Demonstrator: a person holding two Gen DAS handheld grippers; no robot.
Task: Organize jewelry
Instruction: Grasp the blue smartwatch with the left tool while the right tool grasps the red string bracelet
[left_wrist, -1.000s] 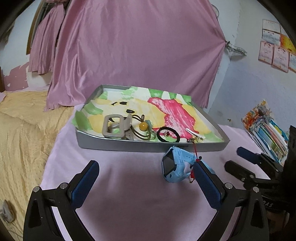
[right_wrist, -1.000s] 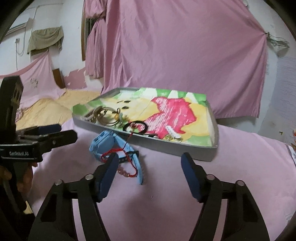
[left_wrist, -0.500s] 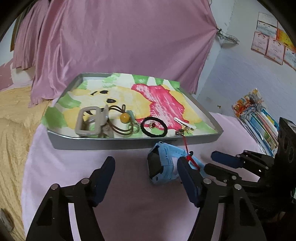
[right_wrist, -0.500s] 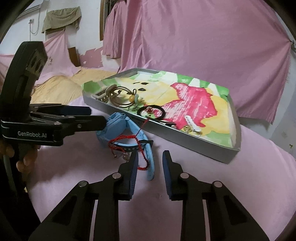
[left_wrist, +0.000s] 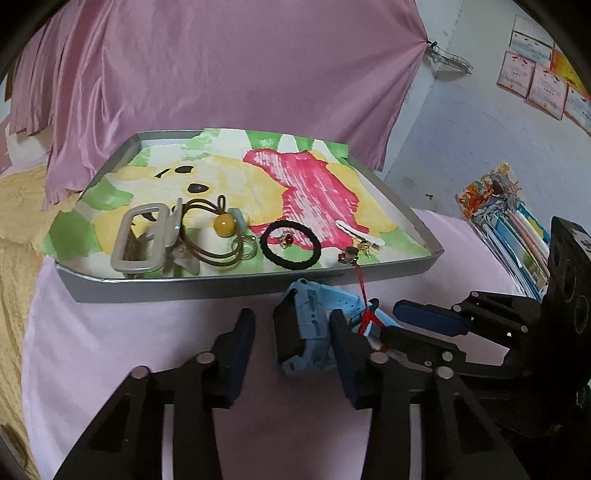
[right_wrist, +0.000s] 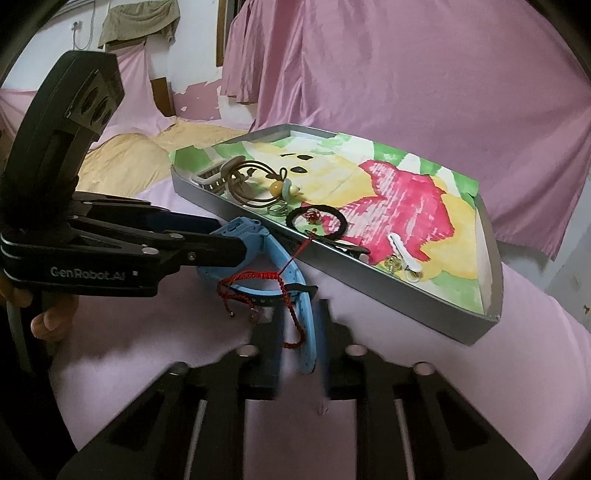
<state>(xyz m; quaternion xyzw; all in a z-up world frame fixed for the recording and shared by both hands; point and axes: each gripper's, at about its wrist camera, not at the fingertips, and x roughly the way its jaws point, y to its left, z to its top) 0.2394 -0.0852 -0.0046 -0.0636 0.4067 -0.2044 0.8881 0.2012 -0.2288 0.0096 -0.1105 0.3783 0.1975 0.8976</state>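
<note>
The blue watch (left_wrist: 299, 332) is the one piece not yet put away, so the sorting looks nearly done, and my guess is that only it and the red cord (right_wrist: 258, 275) tangled over it remain. Its chunky square case lies on its side between the fingers of the left gripper (left_wrist: 291, 316). Those jaws have just been closing and stand fairly narrow, yet a strip of cloth shows between the left-hand finger and the case, so nothing is pinched. The soft, perforated rubbery strap curves away so that its tail runs between the fingers of the right gripper (right_wrist: 300, 307). These have also just been closing and are almost together, but blur hides whether the pads bite. The thin braided cord is knotted over the strap, with loose ends beside the right fingers and one strand climbing ahead of both pairs of fingertips, over the wall of the grey tray (left_wrist: 184, 286). Beyond that wall, on a crinkled painted paper liner (left_wrist: 314, 184), lie a glossy beige claw clip (left_wrist: 140, 240), a brown elastic with a yellow bead (left_wrist: 223, 225), a fuzzy black hair tie (left_wrist: 290, 249) and a white clip (left_wrist: 356, 230). Under it all spreads a smooth pink cloth (left_wrist: 129, 332).
</note>
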